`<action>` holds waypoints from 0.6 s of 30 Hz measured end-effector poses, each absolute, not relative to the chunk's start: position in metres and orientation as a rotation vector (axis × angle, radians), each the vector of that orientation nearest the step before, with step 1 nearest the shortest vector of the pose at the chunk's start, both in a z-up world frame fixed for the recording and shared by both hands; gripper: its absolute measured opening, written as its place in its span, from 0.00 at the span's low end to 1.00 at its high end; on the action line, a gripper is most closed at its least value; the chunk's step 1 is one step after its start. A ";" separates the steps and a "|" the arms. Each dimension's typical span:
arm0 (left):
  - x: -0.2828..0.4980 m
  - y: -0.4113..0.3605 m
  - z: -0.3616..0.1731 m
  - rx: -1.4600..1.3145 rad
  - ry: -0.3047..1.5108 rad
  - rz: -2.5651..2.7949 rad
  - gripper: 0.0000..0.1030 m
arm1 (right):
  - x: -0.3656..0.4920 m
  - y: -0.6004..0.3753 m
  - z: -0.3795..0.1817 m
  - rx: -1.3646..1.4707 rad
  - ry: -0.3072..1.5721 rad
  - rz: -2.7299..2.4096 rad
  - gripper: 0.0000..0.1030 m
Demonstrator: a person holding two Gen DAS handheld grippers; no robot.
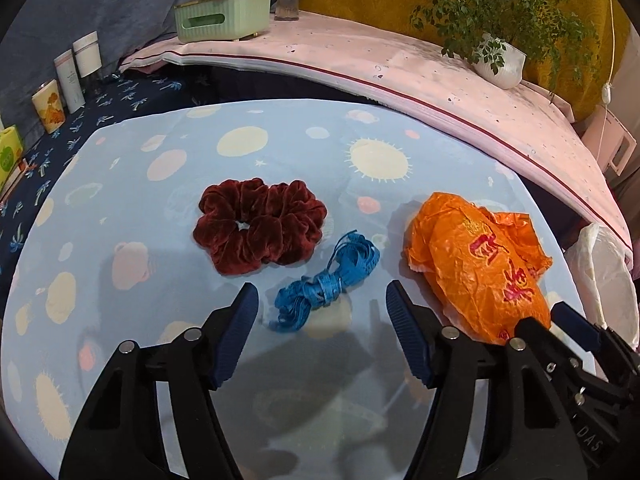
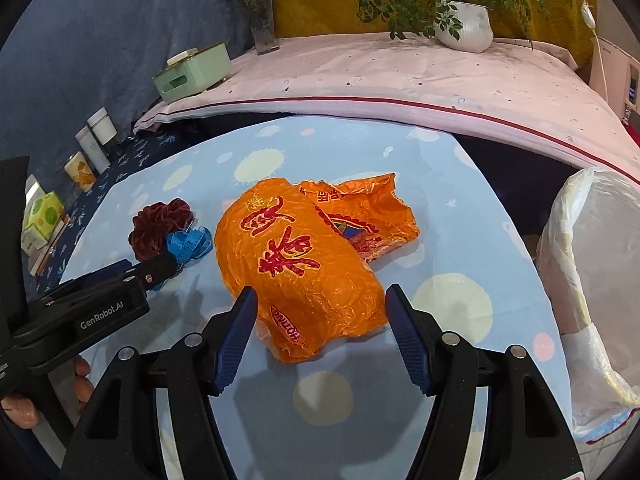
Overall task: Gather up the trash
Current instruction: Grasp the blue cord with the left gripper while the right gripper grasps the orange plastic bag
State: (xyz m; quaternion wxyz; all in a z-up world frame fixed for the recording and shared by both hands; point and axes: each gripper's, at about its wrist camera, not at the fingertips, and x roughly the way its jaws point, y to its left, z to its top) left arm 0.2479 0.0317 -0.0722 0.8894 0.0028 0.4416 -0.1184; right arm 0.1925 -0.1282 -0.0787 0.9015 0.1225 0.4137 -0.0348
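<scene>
A crumpled orange plastic wrapper (image 2: pixel 304 264) with red characters lies on the light blue patterned cloth (image 2: pixel 460 216); it also shows in the left wrist view (image 1: pixel 480 264). My right gripper (image 2: pixel 320 300) is open, its jaws on either side of the wrapper's near end. My left gripper (image 1: pixel 320 300) is open just in front of a bundled blue ribbon (image 1: pixel 328 280). A dark red velvet scrunchie (image 1: pixel 260 226) lies beyond the ribbon. A bin lined with a clear bag (image 2: pixel 596 280) stands at the right.
A raised pink-covered ledge (image 2: pixel 400 76) behind holds a green tissue box (image 2: pixel 192 72), a vase (image 2: pixel 262 24) and a white plant pot (image 2: pixel 468 26). Cups and boxes (image 2: pixel 86 152) line the left on dark blue cloth.
</scene>
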 end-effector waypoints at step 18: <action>0.243 0.027 -0.069 -0.022 0.909 -0.282 0.21 | 0.185 -0.113 -0.059 0.194 0.792 -0.019 0.09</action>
